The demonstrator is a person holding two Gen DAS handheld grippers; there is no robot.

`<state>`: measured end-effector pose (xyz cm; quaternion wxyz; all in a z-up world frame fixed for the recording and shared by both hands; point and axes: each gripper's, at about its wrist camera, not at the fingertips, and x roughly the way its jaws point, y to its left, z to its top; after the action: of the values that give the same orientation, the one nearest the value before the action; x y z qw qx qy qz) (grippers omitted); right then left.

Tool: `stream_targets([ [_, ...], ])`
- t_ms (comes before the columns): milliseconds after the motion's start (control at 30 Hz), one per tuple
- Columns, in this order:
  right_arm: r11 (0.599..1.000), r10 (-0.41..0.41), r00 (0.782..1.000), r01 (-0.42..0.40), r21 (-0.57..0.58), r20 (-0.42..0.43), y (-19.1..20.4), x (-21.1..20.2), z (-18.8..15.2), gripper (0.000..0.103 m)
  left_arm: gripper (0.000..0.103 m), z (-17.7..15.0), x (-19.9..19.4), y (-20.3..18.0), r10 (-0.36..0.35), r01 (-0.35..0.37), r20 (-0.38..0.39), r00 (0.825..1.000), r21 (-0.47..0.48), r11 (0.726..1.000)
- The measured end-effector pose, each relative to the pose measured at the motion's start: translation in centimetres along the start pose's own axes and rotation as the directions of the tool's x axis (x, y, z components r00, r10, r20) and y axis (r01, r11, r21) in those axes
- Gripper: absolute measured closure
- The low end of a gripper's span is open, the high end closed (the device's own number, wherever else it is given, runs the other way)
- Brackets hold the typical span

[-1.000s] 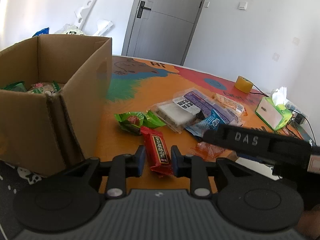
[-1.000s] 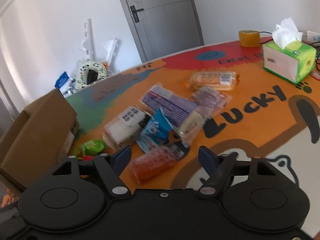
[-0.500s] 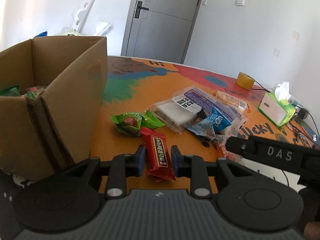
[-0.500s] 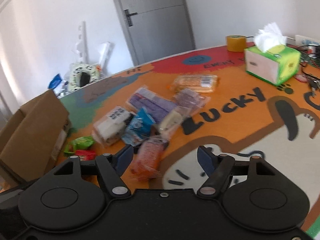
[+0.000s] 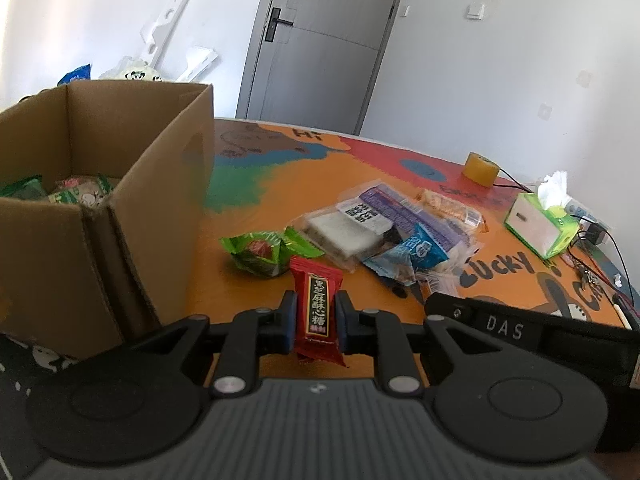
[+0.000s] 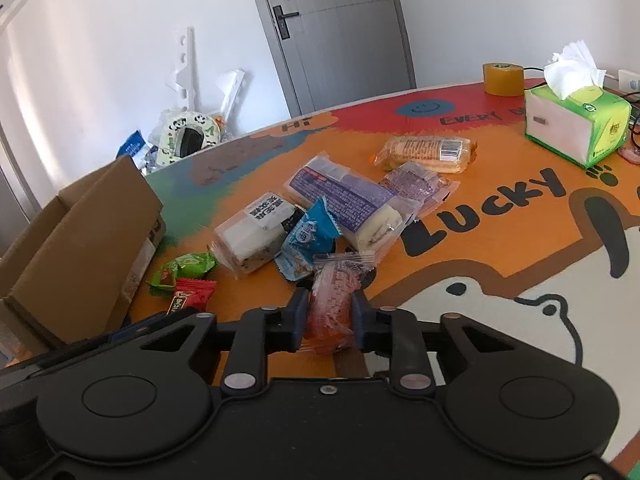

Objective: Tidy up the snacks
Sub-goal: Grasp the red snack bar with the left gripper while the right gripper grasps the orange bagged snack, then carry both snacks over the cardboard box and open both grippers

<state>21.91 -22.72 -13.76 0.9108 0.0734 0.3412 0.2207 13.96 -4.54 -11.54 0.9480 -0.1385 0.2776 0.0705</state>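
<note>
The right gripper point(image 6: 330, 318) has just been closed on the orange snack pack point(image 6: 334, 304); the red candy point(image 5: 318, 312) is clamped by the left gripper point(image 5: 316, 316), so both are judged ready for the cardboard box point(image 5: 104, 184).

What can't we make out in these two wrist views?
- Brown cardboard box: in the left wrist view its near wall hides most of the contents; in the right wrist view only its outside shows.
- Red candy wrapper: lower end is behind the left hand-held gripper.
- Clear orange-red snack packet: print is blurred; its lower end is hidden by the right hand-held gripper.
</note>
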Motion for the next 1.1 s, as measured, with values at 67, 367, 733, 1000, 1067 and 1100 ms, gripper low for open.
stream_targets([
  [67, 1.000, 0.007, 1.000, -0.007, 0.004, 0.013, 0.0, -0.6, 0.1, 0.083, 0.084, 0.1, -0.3, -0.1, -0.005, 0.005, 0.000, 1.000, -0.001, 1.000],
  [367, 0.999, 0.038, 0.996, -0.039, 0.014, 0.082, 0.8, -3.0, 1.2, 0.083, 0.084, 1.6, -2.4, -0.2, -0.025, 0.025, 0.054, 0.998, 0.001, 1.000],
  [733, 0.995, 0.101, 0.981, -0.097, -0.030, 0.166, 4.2, -5.7, 3.1, 0.083, 0.084, 5.0, -6.7, 0.5, -0.034, 0.030, 0.153, 0.988, 0.023, 0.999],
  [1000, 0.986, 0.159, 0.972, -0.150, -0.067, 0.175, 6.6, -5.6, 3.9, 0.084, 0.084, 6.2, -7.8, 2.4, 0.010, -0.009, 0.182, 0.983, -0.003, 1.000],
  [1067, 0.984, 0.174, 0.969, -0.162, -0.080, 0.177, 7.3, -5.6, 4.1, 0.084, 0.084, 6.6, -8.1, 3.0, 0.018, -0.017, 0.187, 0.982, -0.006, 1.000],
  [1100, 0.982, 0.181, 0.967, -0.168, -0.085, 0.177, 7.5, -5.5, 4.2, 0.084, 0.084, 6.7, -8.2, 3.3, 0.025, -0.025, 0.192, 0.981, -0.006, 1.000],
])
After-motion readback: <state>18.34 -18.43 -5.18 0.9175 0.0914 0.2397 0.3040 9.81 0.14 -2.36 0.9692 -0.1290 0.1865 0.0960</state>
